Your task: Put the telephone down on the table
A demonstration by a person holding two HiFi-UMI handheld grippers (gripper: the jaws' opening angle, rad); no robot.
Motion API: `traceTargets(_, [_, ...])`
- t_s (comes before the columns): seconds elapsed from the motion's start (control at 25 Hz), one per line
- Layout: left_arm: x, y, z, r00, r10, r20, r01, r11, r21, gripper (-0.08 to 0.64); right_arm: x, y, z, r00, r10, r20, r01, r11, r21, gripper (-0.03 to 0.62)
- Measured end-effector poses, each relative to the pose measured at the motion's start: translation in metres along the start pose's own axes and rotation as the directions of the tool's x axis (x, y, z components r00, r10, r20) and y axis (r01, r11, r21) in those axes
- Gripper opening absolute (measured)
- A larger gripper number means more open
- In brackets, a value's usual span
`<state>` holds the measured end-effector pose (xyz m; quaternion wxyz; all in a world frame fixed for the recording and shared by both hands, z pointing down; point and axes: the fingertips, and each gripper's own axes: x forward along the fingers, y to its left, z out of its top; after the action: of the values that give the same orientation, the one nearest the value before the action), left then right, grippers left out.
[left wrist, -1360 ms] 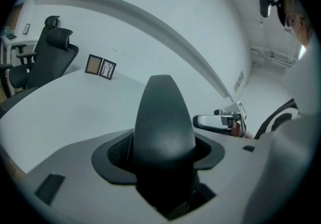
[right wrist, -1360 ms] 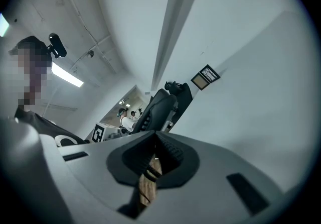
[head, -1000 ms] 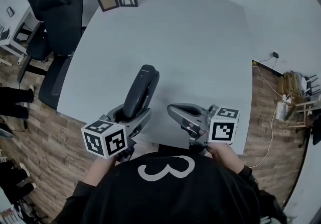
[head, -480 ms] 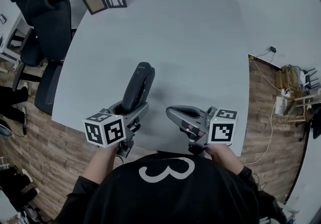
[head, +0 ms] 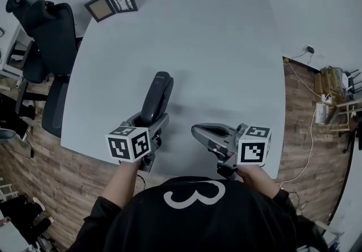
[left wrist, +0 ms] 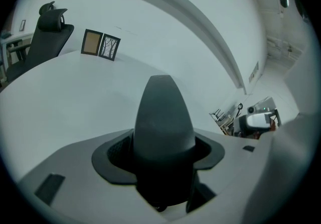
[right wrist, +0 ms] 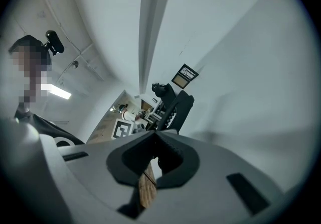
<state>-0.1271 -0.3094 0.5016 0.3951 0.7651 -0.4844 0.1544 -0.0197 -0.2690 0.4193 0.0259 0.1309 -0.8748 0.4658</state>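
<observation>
A dark grey telephone handset (head: 156,98) is held over the near part of the white table (head: 220,47), pointing away from me. My left gripper (head: 149,123) is shut on its near end. In the left gripper view the handset (left wrist: 163,117) fills the space between the dark pads (left wrist: 108,155). I cannot tell whether its far end touches the table. My right gripper (head: 195,129) hovers to the right of it, shut with nothing in it. In the right gripper view the jaws (right wrist: 153,135) meet, and the handset (right wrist: 176,106) shows beyond them.
Two small picture frames (head: 111,3) stand at the table's far left corner. A black office chair (head: 48,36) is beside the table's left edge. Wooden floor runs along the near edge, with cables and clutter (head: 331,95) at the right.
The left gripper with the handset has shifted slightly forward and looks a little lower over the table. The right gripper has hardly moved and stays shut.
</observation>
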Motion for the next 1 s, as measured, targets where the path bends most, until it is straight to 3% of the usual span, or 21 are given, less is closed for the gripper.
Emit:
traceTargets(0.48, [0.036, 0.029, -0.007, 0.990, 0.137, -0.024, -0.132, 0.982, 0.131, 0.290, 0.005, -0.014, 0.000, 1.000, 0.005, -0.024, -0.005, 1.000, 0.012, 0.009])
traceTargets(1.0, [0.050, 0.045, -0.019, 0.968, 0.250, -0.028, -0.232, 0.931, 0.282, 0.290, 0.006, -0.021, 0.001, 1.000, 0.000, -0.009, 0.000, 0.999, 0.052, 0.009])
